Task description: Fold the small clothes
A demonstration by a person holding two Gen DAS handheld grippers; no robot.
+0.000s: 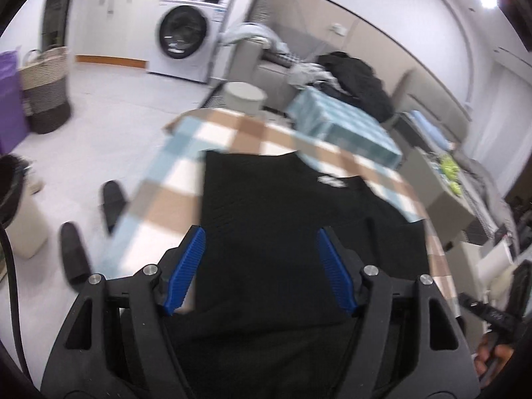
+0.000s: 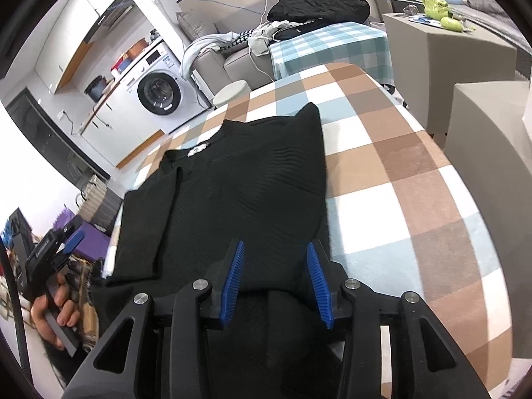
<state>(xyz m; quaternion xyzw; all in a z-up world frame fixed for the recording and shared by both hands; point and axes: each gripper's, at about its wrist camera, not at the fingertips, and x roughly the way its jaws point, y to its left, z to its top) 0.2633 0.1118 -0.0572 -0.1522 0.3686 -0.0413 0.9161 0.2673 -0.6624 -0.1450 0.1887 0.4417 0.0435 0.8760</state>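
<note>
A black ribbed top [image 2: 246, 183] lies flat on the checked tablecloth [image 2: 399, 173], neck label away from me, one side folded in over the body. It also shows in the left wrist view [image 1: 282, 212]. My left gripper [image 1: 261, 237] is open above the garment's near part, its blue pads wide apart and empty. My right gripper [image 2: 274, 249] is open over the garment's near hem, nothing between its pads. The left gripper also shows in the right wrist view [image 2: 71, 237], off the table's left edge, held in a hand.
A second table with a teal checked cloth [image 2: 332, 46] stands behind, with a black jacket [image 2: 319, 0] on the sofa beyond. A washing machine [image 2: 159, 91], a round stool [image 2: 232, 91], a beige cabinet [image 2: 442, 43] and laundry baskets [image 1: 45, 86] surround the table.
</note>
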